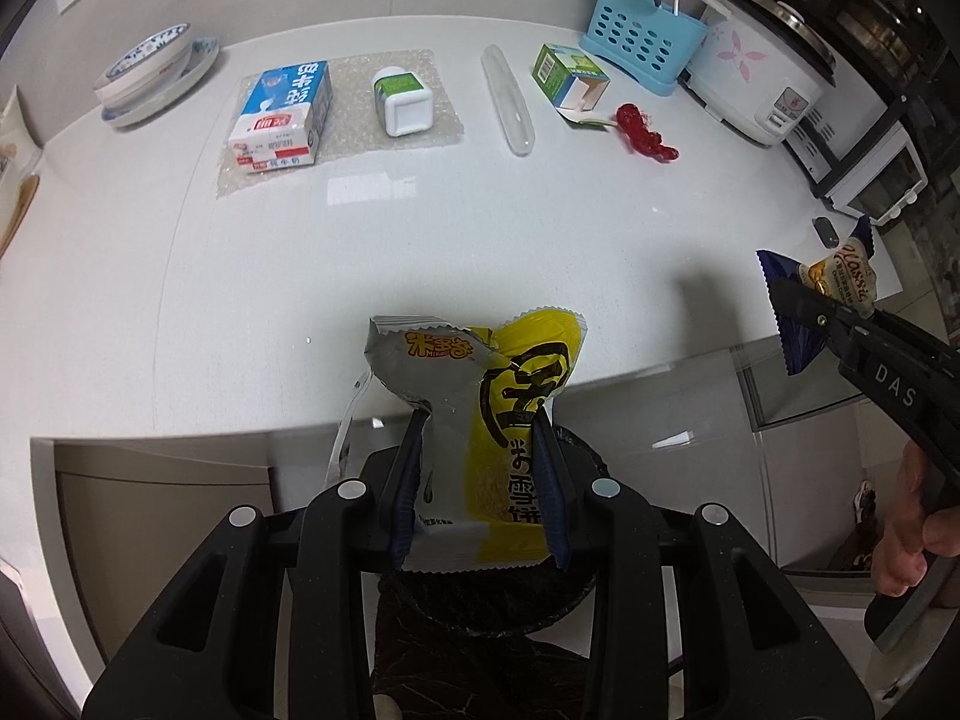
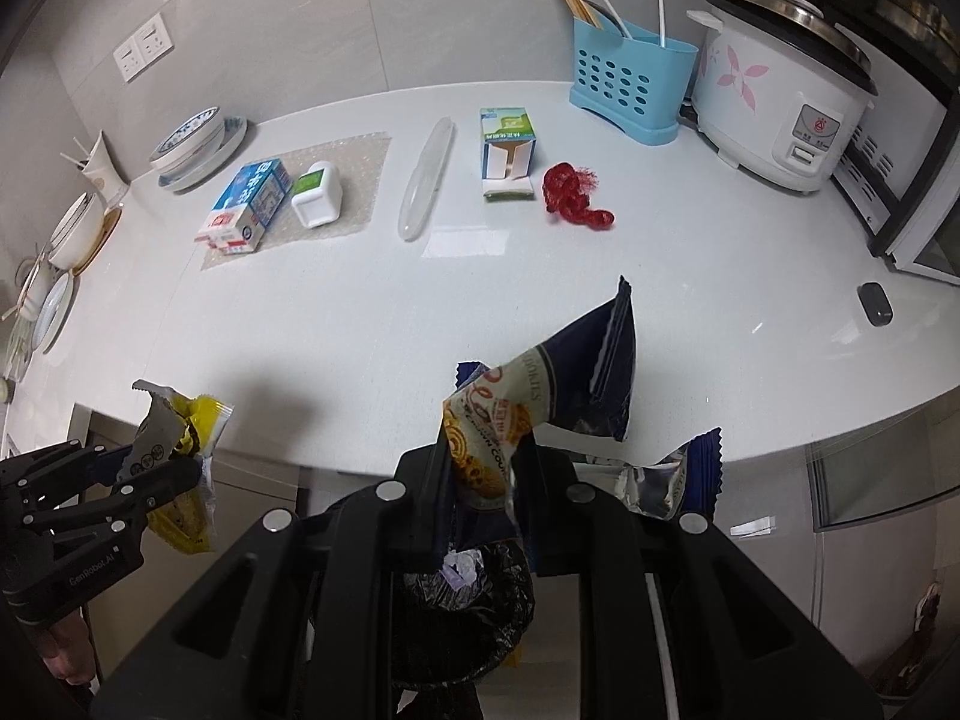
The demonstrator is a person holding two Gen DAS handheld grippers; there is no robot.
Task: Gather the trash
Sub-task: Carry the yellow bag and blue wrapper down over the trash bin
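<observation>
Both grippers clamp wrappers: left gripper (image 1: 483, 420) a yellow wrapper (image 1: 522, 420), right gripper (image 2: 480, 450) (nearly closed) a blue wrapper (image 2: 588, 372).

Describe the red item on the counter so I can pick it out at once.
On the white counter, look in front of the rice cooker. Just right of the opened green-and-white carton lies a crumpled red mesh net, the only red thing there.

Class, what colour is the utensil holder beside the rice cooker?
Light blue, with oval holes: the utensil holder shows best in the right wrist view.
</observation>
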